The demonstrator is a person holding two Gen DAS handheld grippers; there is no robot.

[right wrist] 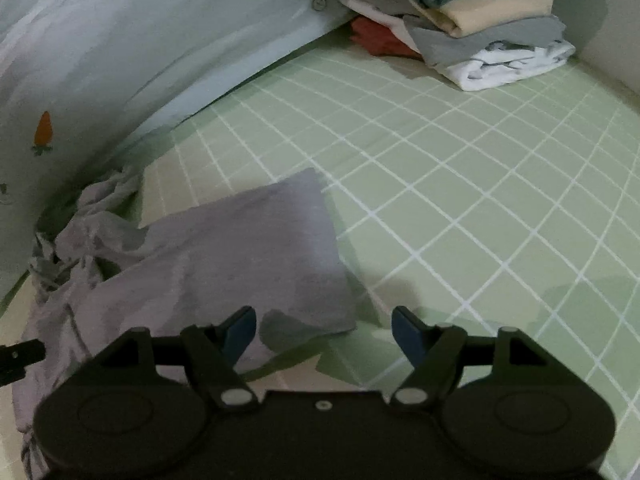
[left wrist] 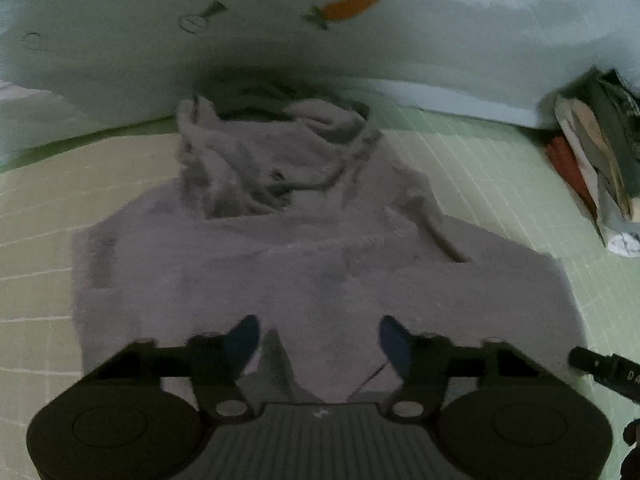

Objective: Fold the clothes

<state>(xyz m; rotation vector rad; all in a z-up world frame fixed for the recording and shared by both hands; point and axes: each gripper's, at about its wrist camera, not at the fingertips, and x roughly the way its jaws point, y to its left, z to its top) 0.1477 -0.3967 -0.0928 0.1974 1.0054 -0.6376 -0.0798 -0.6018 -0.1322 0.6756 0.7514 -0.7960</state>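
Progress looks partial. Hoodie (left wrist: 320, 264), grey, lies on the bed (right wrist: 460, 200), whose sheet is green with a white grid. Its body is spread fairly flat at the centre of the left wrist view, with the hood bunched in a heap at 12 o'clock against the pale carrot-print bedding (left wrist: 320, 52). From the right wrist view a squared, flat panel of the garment shows, its corner lying between the tool's fingers near 6 o'clock, while the crumpled hood end sits at 9 o'clock. Whether the sleeves are already tucked in I cannot tell; none lies out to the sides, so a first fold may be done.

Left tool (left wrist: 320, 340) hovers at 6 o'clock over the hem with its fingers apart, nothing pinched between the blue pads. Right tool (right wrist: 324, 334) also has its fingers apart over the garment's corner and the sheet, holding nothing. In the left view, the tip of the right tool shows at 4 o'clock, just beside the garment's edge.

Stack (right wrist: 460, 28) of folded clothes sits at 1 o'clock in the right view, well apart from the hoodie, which suggests several items are finished.

By my judgement, what remains is to flatten the hood, fold the body over, and add it to the stack.
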